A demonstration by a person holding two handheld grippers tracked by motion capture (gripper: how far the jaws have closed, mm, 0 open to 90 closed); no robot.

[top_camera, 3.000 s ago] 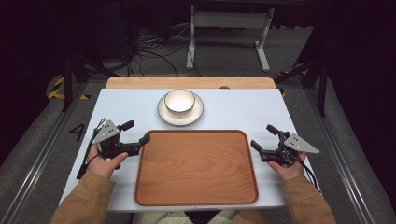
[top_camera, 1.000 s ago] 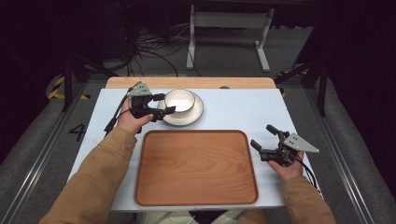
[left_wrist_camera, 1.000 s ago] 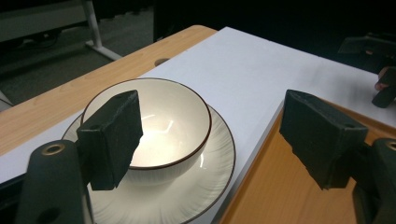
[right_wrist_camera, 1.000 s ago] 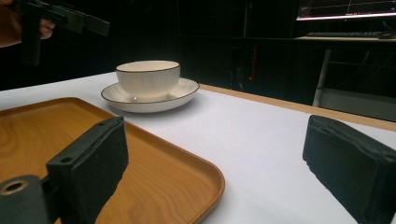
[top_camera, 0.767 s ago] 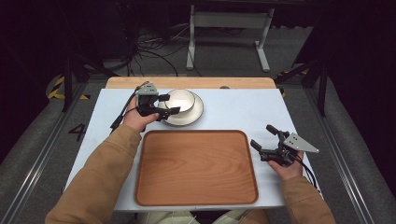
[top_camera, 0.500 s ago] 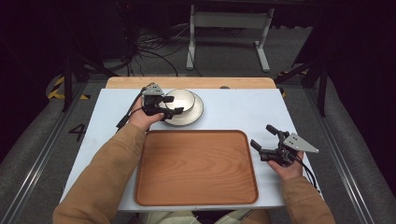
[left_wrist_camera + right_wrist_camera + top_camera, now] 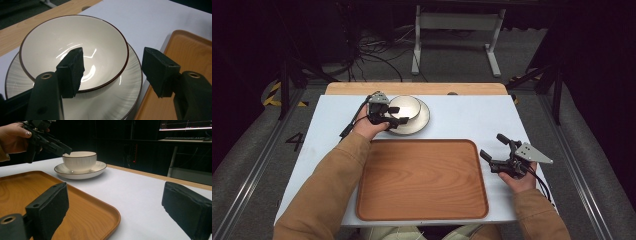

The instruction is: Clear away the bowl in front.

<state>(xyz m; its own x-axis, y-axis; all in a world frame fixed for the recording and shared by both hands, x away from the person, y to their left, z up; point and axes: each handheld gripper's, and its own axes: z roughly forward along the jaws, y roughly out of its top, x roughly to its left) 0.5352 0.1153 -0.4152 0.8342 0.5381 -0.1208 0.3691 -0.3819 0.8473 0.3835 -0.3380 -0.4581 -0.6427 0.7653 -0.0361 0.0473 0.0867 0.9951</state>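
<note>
A person's left hand (image 7: 371, 127) holds the left gripper (image 7: 396, 114), jaws spread, straddling the near rim of a cream bowl (image 7: 75, 50) with a dark edge line. One pad (image 7: 72, 67) sits inside the bowl, the other outside; whether either touches is unclear. The bowl sits on a ribbed plate (image 7: 112, 102), partly hidden and cut off. Right of the wooden tray (image 7: 422, 180), the right gripper (image 7: 495, 148) rests, jaws spread, empty.
</note>
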